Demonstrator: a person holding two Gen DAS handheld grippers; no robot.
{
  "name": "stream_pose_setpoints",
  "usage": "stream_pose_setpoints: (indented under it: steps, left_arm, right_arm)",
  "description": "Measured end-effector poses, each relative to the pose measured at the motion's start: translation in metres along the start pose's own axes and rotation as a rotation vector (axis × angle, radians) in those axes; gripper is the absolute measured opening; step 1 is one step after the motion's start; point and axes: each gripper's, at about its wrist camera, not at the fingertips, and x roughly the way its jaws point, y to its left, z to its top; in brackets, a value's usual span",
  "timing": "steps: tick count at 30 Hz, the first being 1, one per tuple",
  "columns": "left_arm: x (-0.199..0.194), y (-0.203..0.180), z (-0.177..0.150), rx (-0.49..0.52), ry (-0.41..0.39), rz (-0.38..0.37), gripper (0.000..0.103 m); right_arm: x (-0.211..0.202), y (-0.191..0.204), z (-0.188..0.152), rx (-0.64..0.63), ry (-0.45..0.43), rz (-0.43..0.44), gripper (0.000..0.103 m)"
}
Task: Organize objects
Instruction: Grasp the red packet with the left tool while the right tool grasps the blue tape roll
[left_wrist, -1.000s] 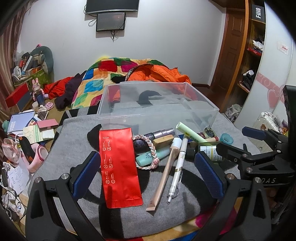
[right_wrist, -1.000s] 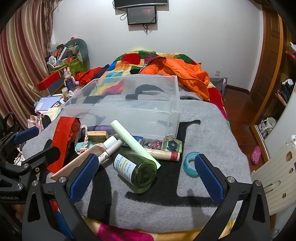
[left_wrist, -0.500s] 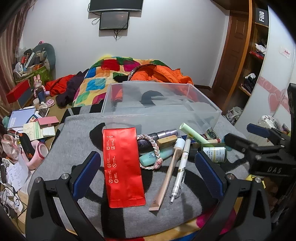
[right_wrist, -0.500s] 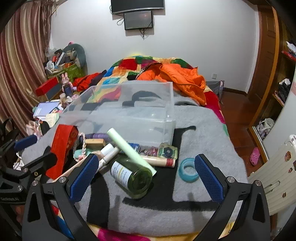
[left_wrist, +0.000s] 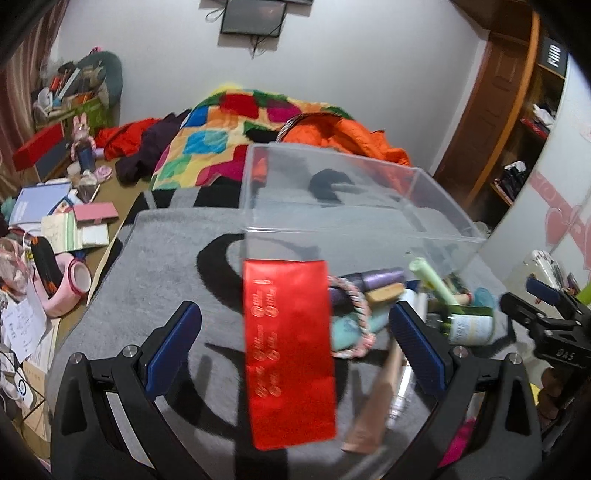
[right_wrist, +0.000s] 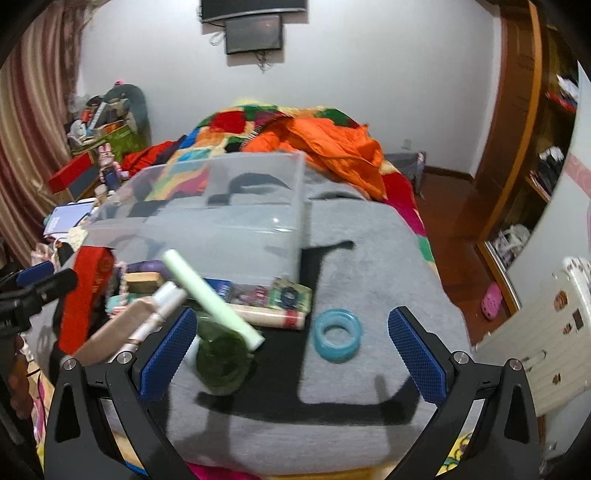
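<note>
Glossy red packet (left_wrist: 290, 350) flat on fuzzy grey blanket (left_wrist: 162, 266), seemingly foil.

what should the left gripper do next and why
Probably ease the left gripper down onto the red packet: its jaws are open and empty, the packet lies flat between them on the grey blanket, and the clear bin just behind looks empty.

Two black handheld grippers with blue finger pads

The left gripper (left_wrist: 295, 347) and the right gripper (right_wrist: 288, 350) share angular black frames, silver screws at the joints and ribbed blue pads (right_wrist: 413, 354); white "DAS" lettering marks one body.
</note>
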Motion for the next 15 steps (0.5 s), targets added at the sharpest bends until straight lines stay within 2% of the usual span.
stream_pose_setpoints:
  steps: [5, 8, 11, 15]
  left_arm:
    - [0.018, 0.006, 0.003, -0.031, 0.033, -0.008, 0.103]
    - [0.026, 0.003, 0.004, -0.026, 0.032, 0.016, 0.102]
    - [0.032, -0.003, 0.006, -0.007, 0.044, 0.033, 0.085]
    - [0.042, -0.007, 0.007, 0.008, 0.056, 0.047, 0.075]
  right_arm:
    - [0.013, -0.027, -0.004, 0.064, 0.031, -0.047, 0.102]
    - [0.021, -0.038, -0.007, 0.100, 0.049, -0.060, 0.100]
    - [0.028, -0.047, -0.010, 0.126, 0.067, -0.053, 0.093]
    - [0.040, -0.052, -0.013, 0.141, 0.103, -0.036, 0.083]
